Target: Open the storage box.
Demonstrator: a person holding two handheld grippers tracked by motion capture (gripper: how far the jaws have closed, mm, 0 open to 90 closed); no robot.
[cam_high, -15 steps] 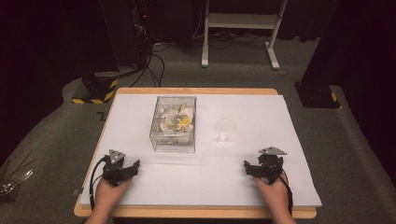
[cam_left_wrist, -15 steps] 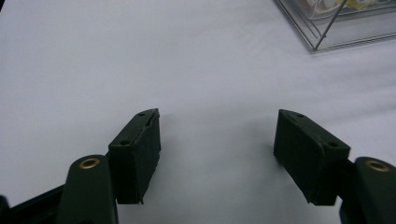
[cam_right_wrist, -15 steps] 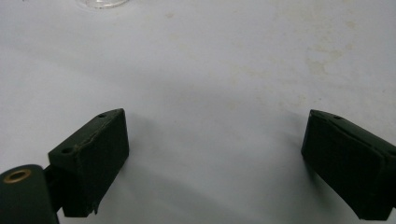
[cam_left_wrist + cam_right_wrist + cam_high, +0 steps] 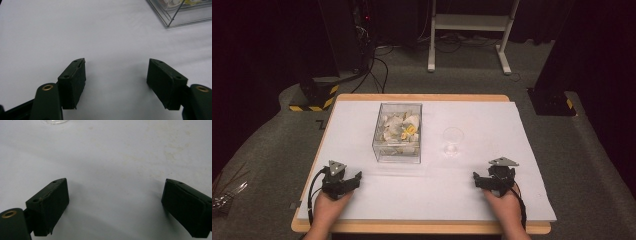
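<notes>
**Both grippers at rest before the reach**

Left gripper (image 4: 354, 178) and right gripper (image 4: 478, 179) lie on the table (image 4: 362, 210), jaws spread wide and empty, seemingly staged for a start. Ahead of the left stands the clear box (image 4: 398, 131); ahead of the right, the glass cup (image 4: 452, 141). The box's pale and yellow contents are indistinct; the cup is cut off in the right gripper view.

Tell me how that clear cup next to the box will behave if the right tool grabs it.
The clear cup looks thin and see-through, so it is probably light and may flex or crack under a hard squeeze. Its smooth wall could slip between the pads. It stands upright and apart from the clear box, so a sideways nudge would likely tip it.
</notes>
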